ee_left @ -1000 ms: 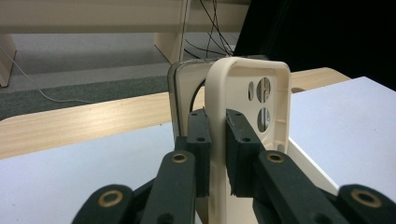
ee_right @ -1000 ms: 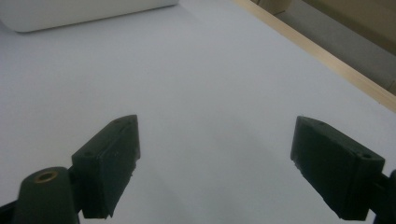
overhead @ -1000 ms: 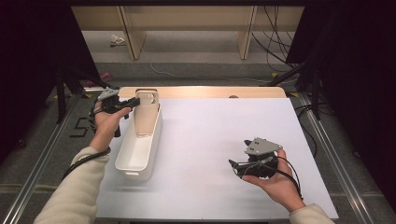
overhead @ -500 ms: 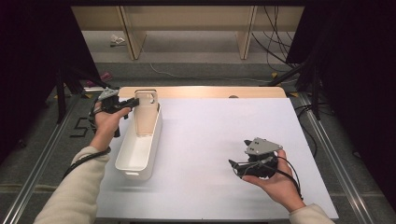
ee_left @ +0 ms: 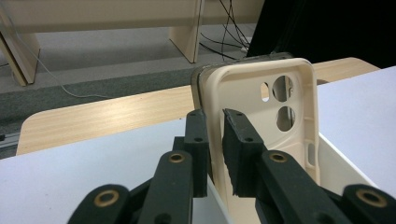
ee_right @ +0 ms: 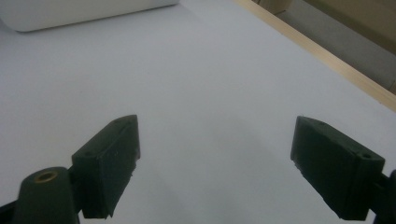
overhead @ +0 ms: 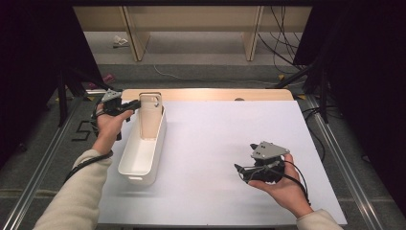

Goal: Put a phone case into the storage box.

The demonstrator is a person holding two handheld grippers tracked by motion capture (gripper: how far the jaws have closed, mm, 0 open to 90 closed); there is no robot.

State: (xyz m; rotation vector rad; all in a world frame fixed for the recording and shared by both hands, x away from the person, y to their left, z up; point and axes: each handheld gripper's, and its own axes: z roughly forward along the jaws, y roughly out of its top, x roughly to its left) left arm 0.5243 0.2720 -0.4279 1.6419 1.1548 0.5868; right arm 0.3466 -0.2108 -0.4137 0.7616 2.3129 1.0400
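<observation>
- Resting low over the white table [overhead: 215, 139] at the near right, the right gripper [overhead: 243, 171] has its jaws spread wide with nothing between them.
- Lying at the left, the white bin [overhead: 139, 158] runs near to far.
- Standing upright at the bin's far end, the cream phone case [ee_left: 261, 93] is pinched along its edge by the left gripper [ee_left: 215, 135].
</observation>
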